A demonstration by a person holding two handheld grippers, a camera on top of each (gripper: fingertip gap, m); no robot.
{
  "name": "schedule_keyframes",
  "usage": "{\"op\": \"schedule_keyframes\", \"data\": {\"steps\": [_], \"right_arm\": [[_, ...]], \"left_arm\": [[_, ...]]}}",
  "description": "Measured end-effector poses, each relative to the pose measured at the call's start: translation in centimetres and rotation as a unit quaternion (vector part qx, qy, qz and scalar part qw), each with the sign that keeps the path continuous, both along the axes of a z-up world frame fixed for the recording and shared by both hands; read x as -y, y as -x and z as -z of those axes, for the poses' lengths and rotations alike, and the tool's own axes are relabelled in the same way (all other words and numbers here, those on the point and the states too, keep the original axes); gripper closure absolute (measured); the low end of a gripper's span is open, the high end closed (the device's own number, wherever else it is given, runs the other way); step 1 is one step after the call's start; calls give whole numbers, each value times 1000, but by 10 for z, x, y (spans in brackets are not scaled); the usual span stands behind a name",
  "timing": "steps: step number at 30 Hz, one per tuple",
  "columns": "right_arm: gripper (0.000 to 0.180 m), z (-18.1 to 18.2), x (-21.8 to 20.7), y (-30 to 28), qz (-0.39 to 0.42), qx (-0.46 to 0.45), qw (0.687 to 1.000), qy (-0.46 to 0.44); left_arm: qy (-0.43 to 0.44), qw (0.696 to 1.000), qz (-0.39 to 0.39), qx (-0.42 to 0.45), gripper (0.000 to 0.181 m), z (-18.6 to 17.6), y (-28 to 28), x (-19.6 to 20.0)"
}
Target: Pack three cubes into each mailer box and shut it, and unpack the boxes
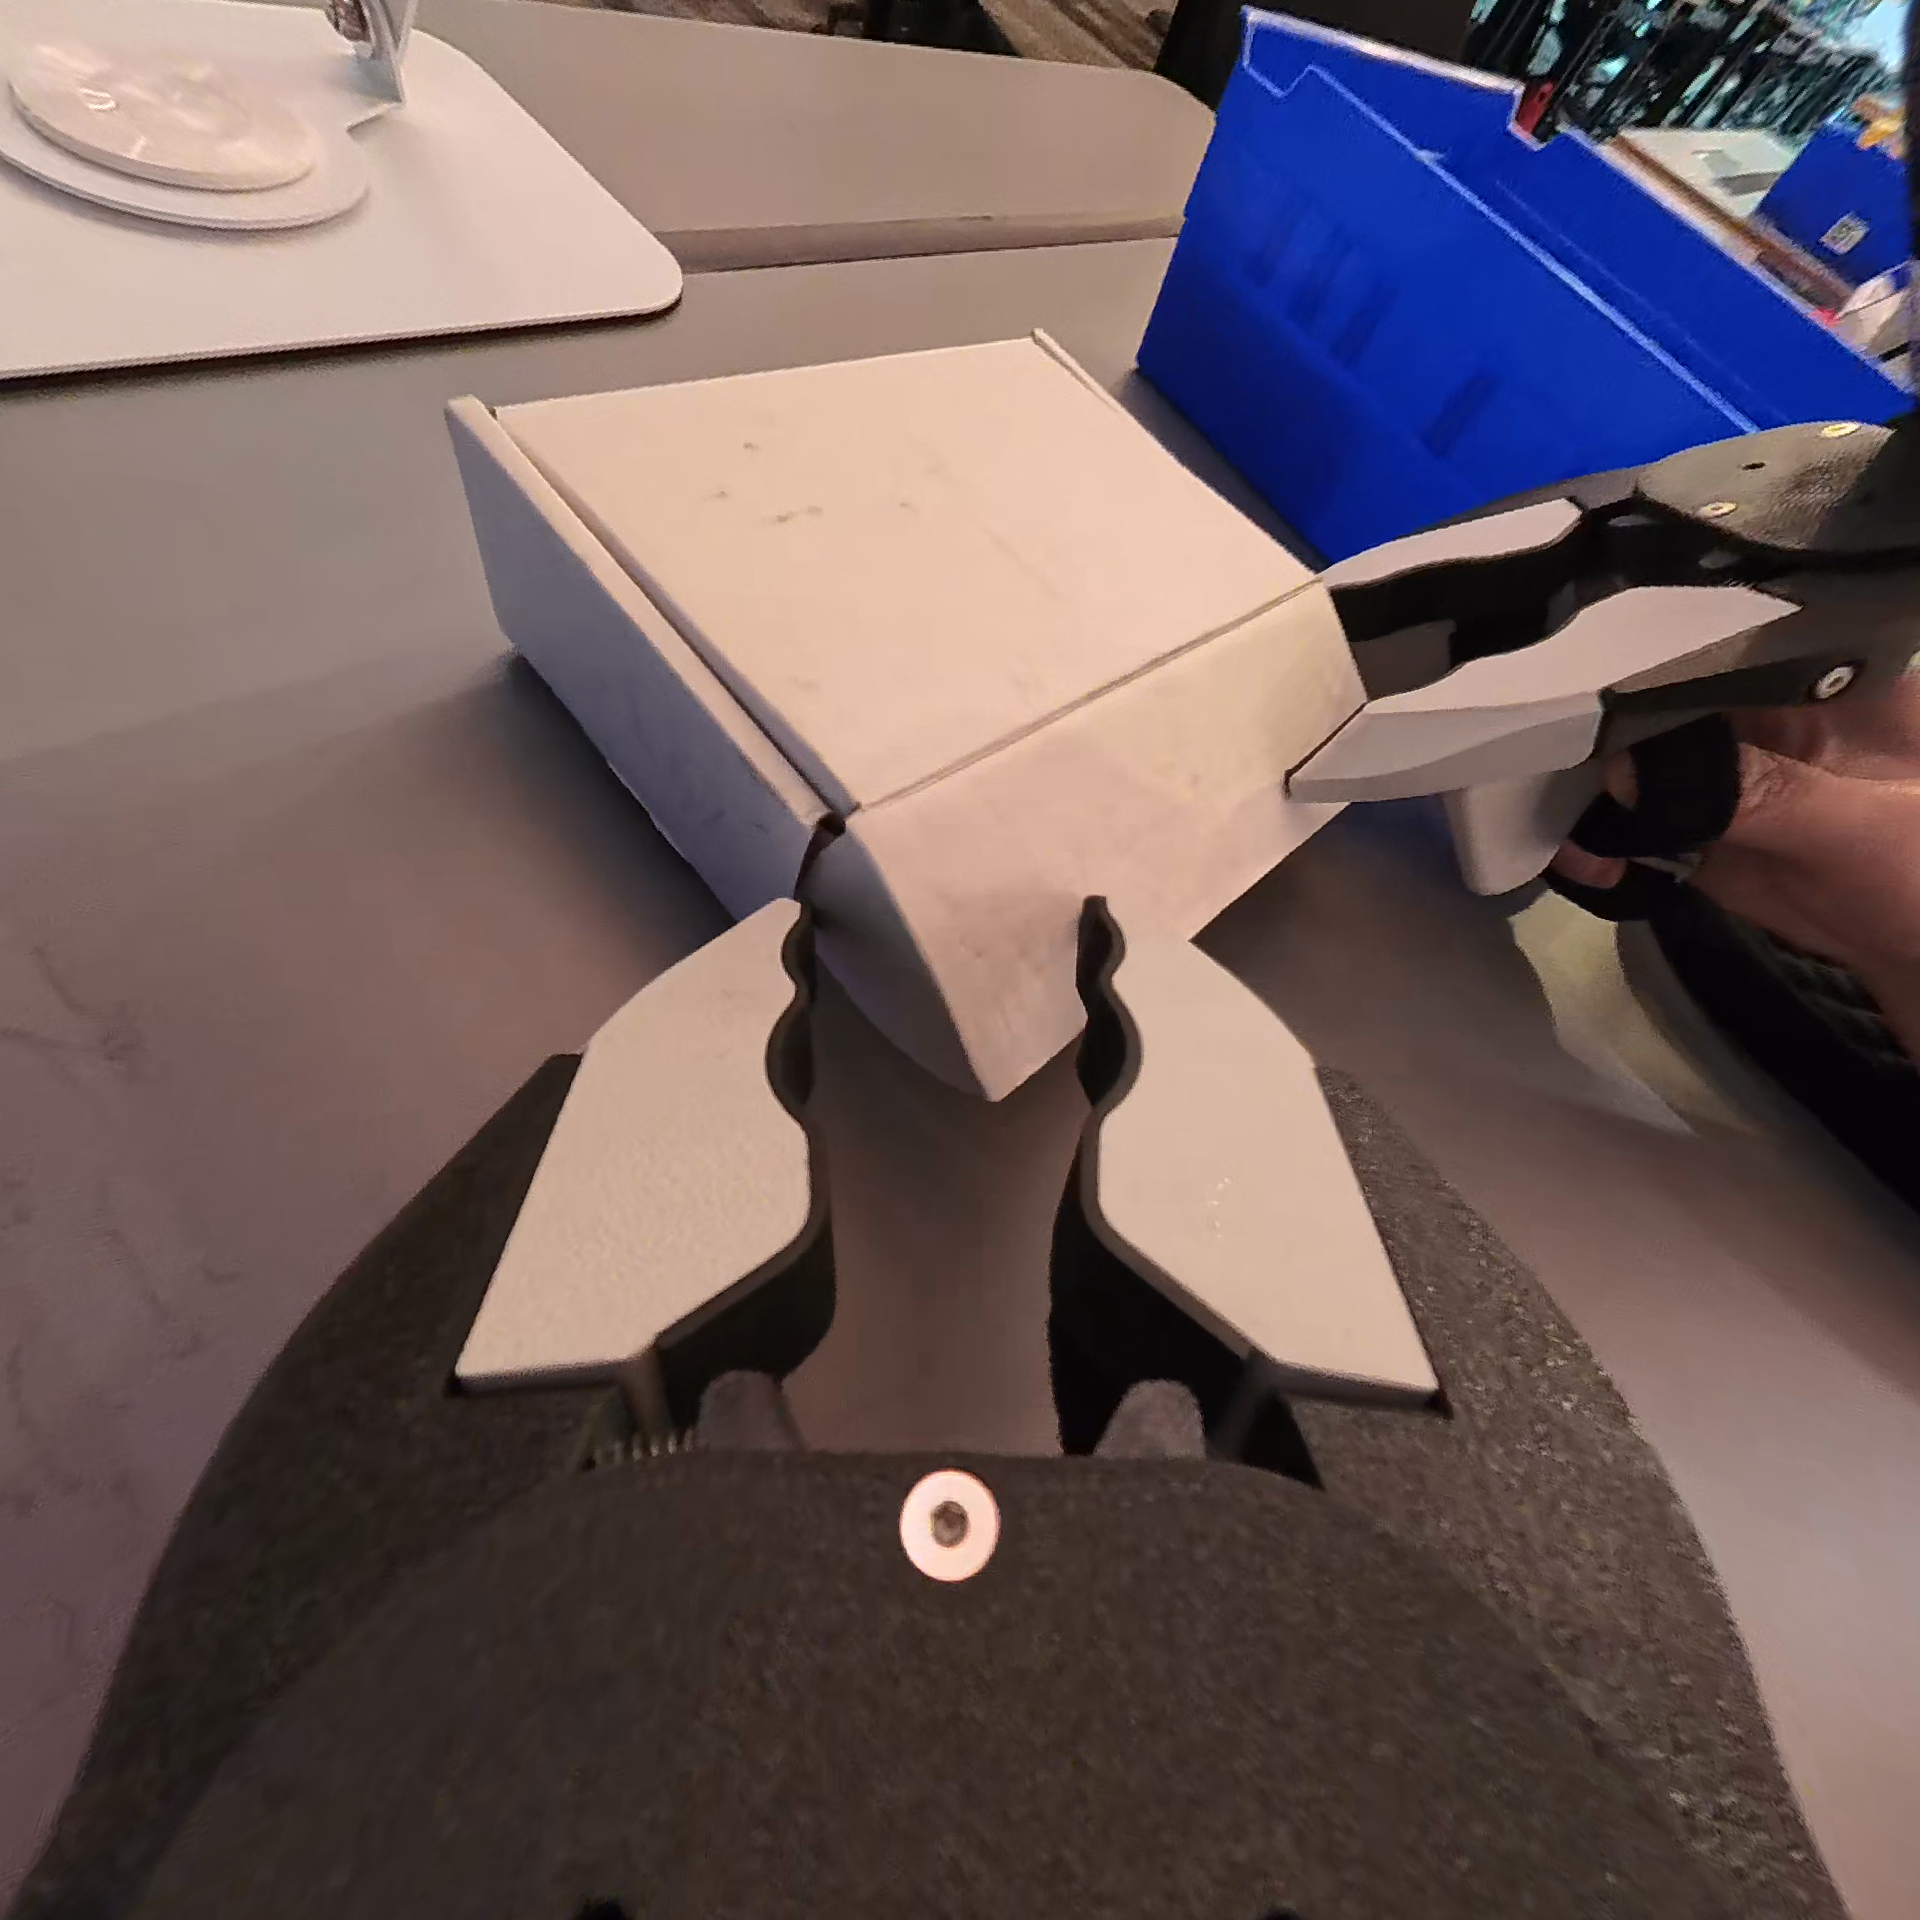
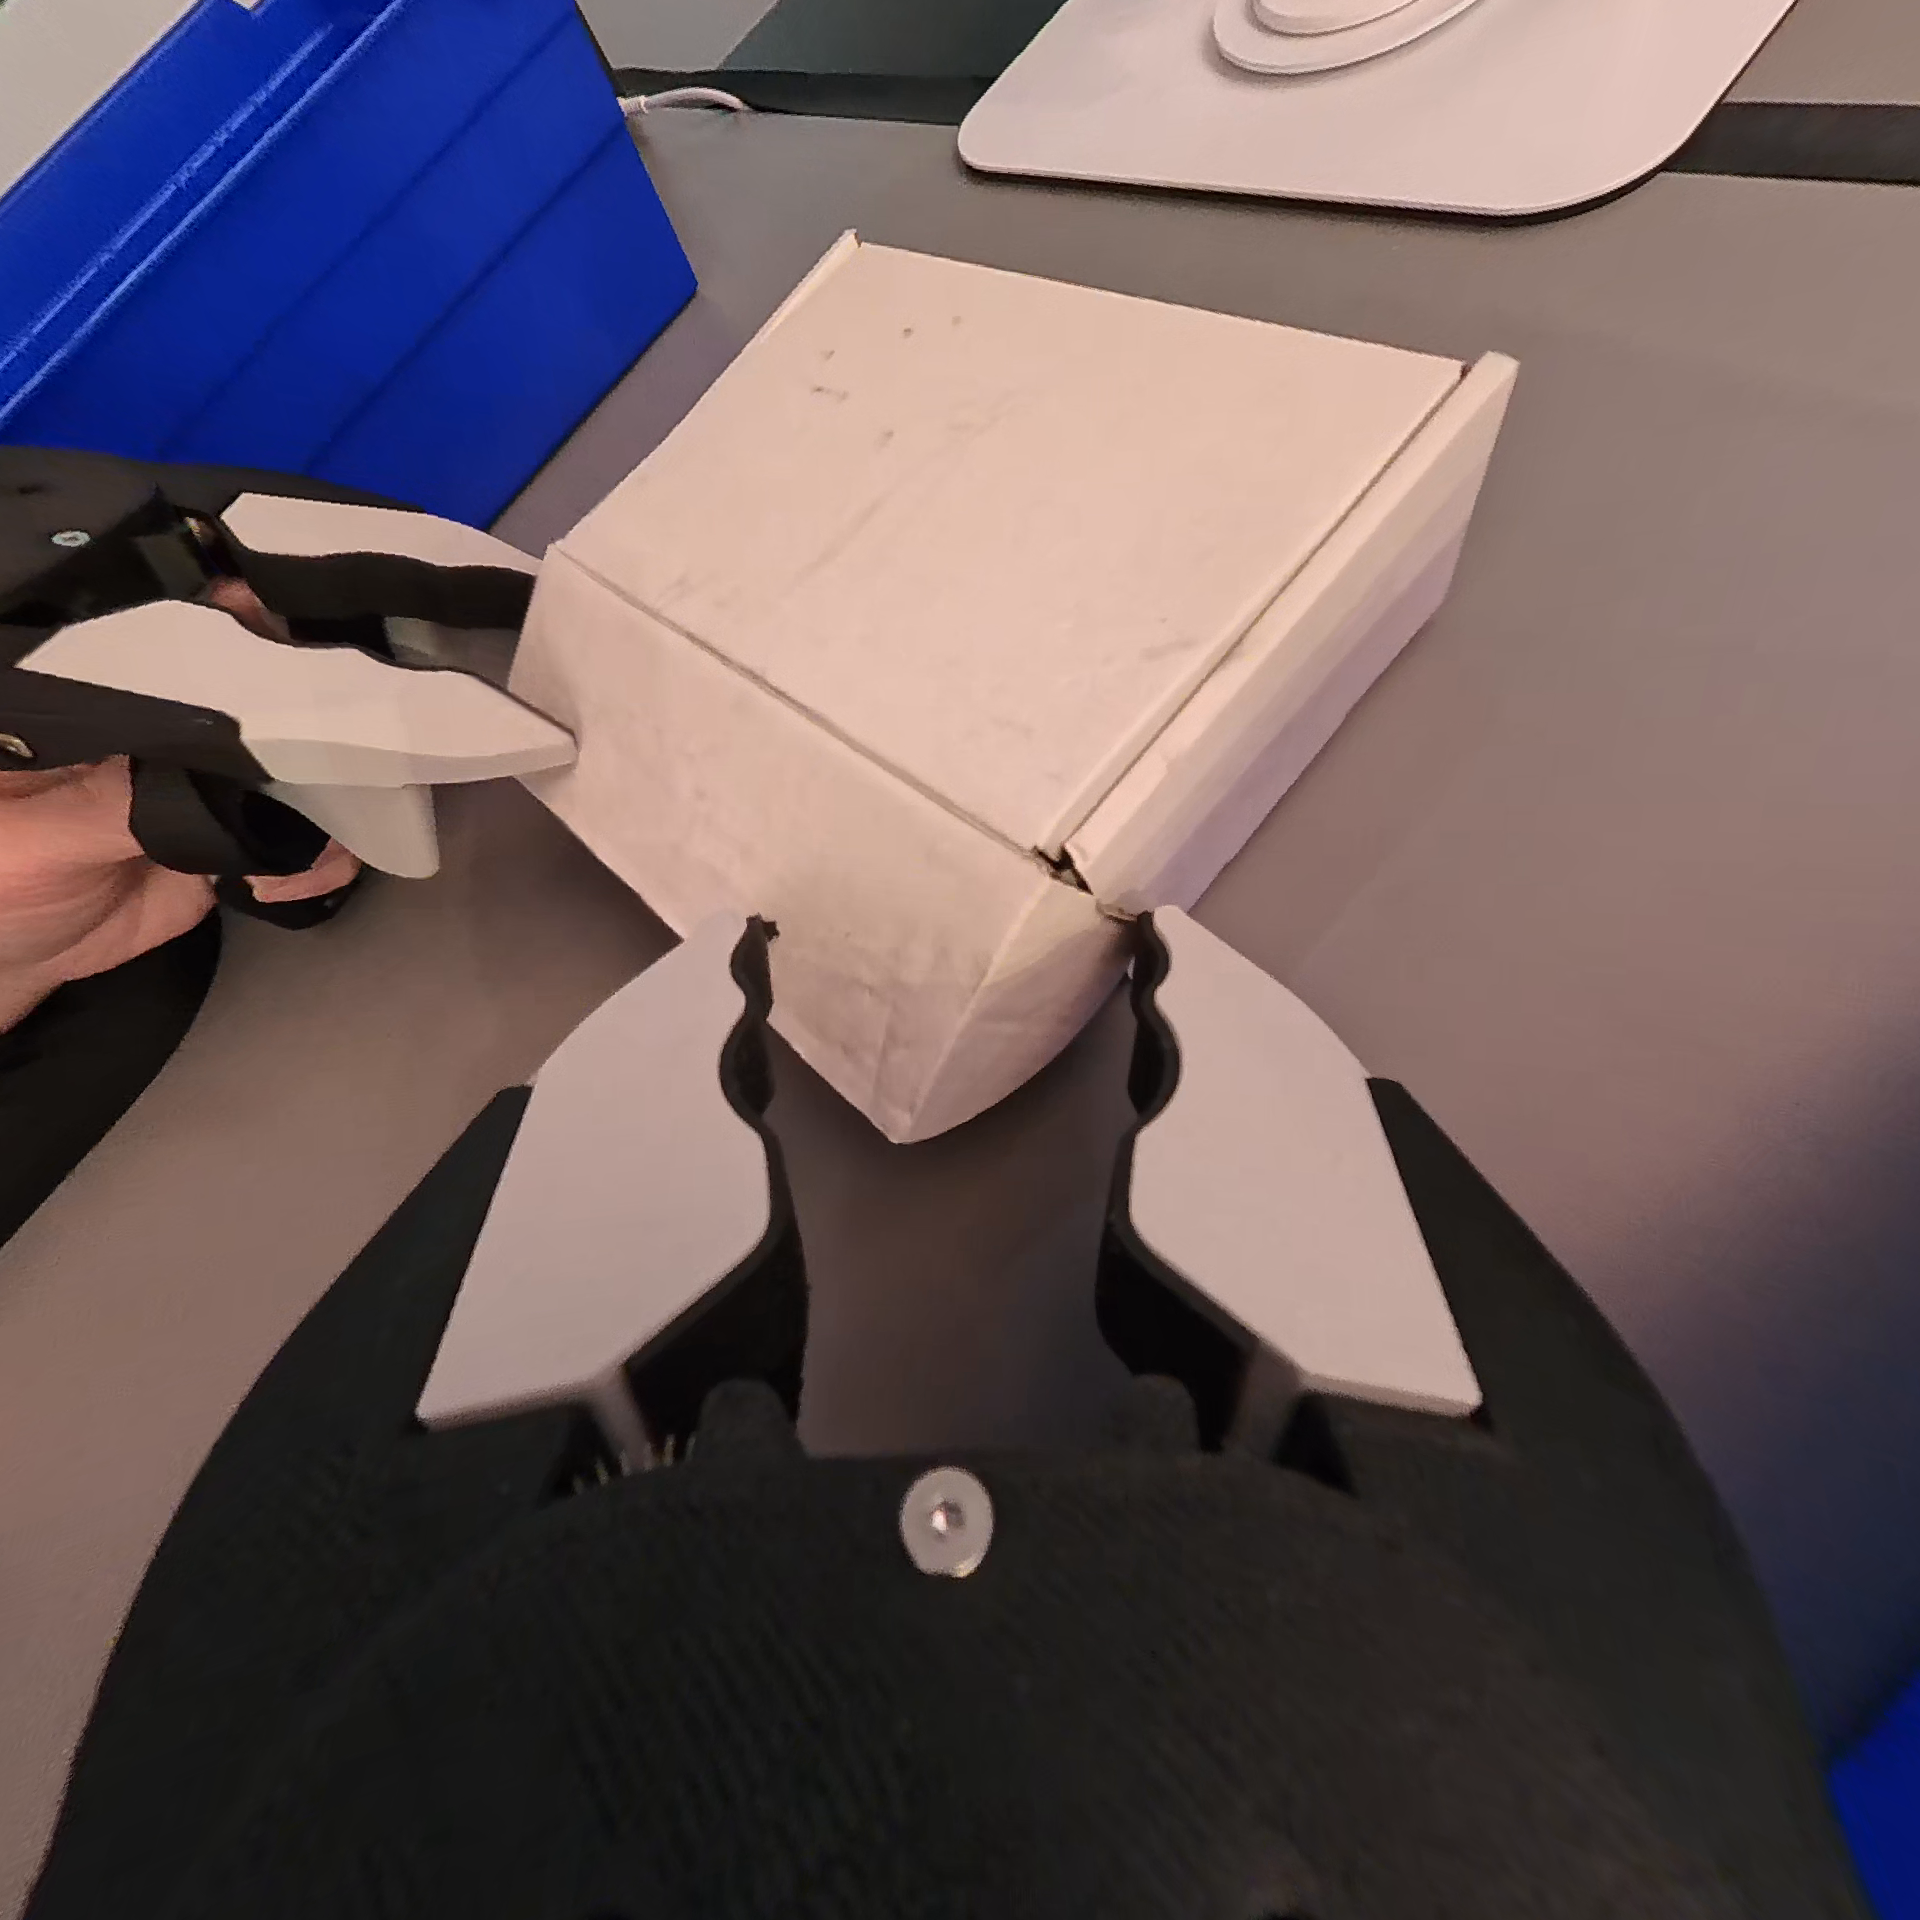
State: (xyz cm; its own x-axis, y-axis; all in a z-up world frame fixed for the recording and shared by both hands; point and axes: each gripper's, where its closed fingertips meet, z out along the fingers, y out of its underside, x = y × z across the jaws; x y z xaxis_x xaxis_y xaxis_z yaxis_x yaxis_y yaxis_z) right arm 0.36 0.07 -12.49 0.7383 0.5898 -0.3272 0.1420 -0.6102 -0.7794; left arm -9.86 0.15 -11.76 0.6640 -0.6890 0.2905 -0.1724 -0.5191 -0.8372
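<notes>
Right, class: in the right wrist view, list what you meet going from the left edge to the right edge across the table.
Person's hand → the other, left claw → closed white cardboard mailer box → bare grey tabletop. The blue plastic bin and the pale grey mat lie farther back and overlap these, so they are left out.

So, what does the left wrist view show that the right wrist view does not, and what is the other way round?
Only the left wrist view: racks or frames far behind the blue bin, and the right gripper seen from the side, its tips against the box's front flap.

Only the right wrist view: a white cable behind the bin, and the left gripper from the side, at the flap's other end.

Both: the closed white mailer box on the grey table, each view's own gripper open at a front corner, the bin, and a pale mat.
</notes>
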Motion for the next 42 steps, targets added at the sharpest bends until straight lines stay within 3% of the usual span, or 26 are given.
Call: {"op": "schedule_keyframes", "data": {"steps": [5, 14, 20, 22, 24, 26, 30, 36, 42], "right_arm": [[113, 5, -2, -1, 1, 28, 1000, -4], [111, -8, -3, -9, 14, 13, 1000, -23], [99, 0, -6, -2, 0, 13, 1000, -20], [101, 0, -3, 4, -20, -1, 1000, -11], [102, 0, 4, 10, -43, -4, 999, -9], [102, 2, 9, 13, -54, 18, 998, -16], [101, 4, 23, 16, -60, 61, 996, -26], [103, 5, 59, 21, -104, 74, 991, 25], [117, 3, 96, 20, -192, 95, 973, 82]], "left_arm": [[-28, 998, -8, -58, 135, 6, 0, -2], [-35, 998, -11, -53, 138, 2, 11, -4], [-62, 994, -7, -88, 109, 5, 12, -11], [-55, 995, 6, -84, 107, 6, 8, -8], [-59, 995, 25, -82, 114, 6, 4, -3], [-66, 992, 25, -101, 104, 8, 3, 1], [-84, 985, 31, -149, 102, 14, 6, 18], [-78, 977, 38, -195, 115, 13, 20, 49], [-59, 971, -51, -224, 113, 12, 49, 29]]}}
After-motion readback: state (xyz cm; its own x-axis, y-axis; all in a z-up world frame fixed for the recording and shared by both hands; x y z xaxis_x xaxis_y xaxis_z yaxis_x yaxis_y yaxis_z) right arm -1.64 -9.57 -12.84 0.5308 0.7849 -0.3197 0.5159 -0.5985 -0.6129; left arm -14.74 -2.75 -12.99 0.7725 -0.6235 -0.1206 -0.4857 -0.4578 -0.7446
